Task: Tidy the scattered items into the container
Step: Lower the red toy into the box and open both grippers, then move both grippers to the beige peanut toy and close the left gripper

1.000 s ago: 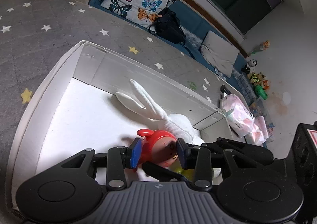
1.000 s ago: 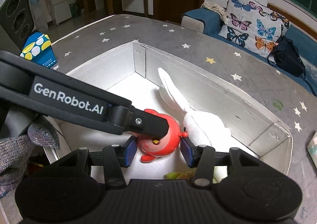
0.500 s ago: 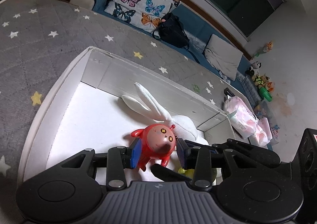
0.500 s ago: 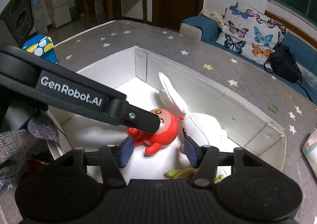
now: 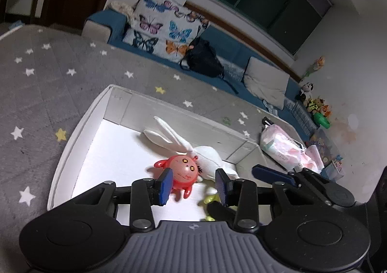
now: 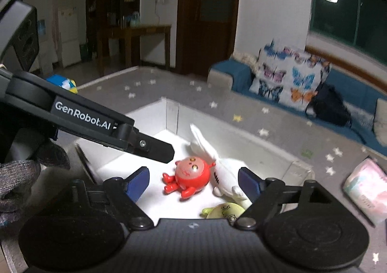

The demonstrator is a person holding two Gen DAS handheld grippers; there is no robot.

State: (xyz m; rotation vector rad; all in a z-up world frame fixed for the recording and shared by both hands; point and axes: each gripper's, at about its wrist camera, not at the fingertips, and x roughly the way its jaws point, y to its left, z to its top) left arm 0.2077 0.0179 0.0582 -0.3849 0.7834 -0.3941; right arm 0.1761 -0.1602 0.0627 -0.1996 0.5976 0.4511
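A white box stands on the grey star-patterned surface. In it lie a red round toy, a white plush rabbit and a yellow-green toy. My left gripper is open and empty above the box, the red toy lying below between its blue pads. My right gripper is wide open and empty, raised over the toys. The left gripper's black finger reaches in from the left in the right wrist view.
A pink-and-white packet lies on the grey surface right of the box. A blue sofa with butterfly cushions and a black bag stands behind. A blue-yellow box sits far left.
The red toy was let go and now lies on the box floor. Both grippers opened wider and rose away from the box.
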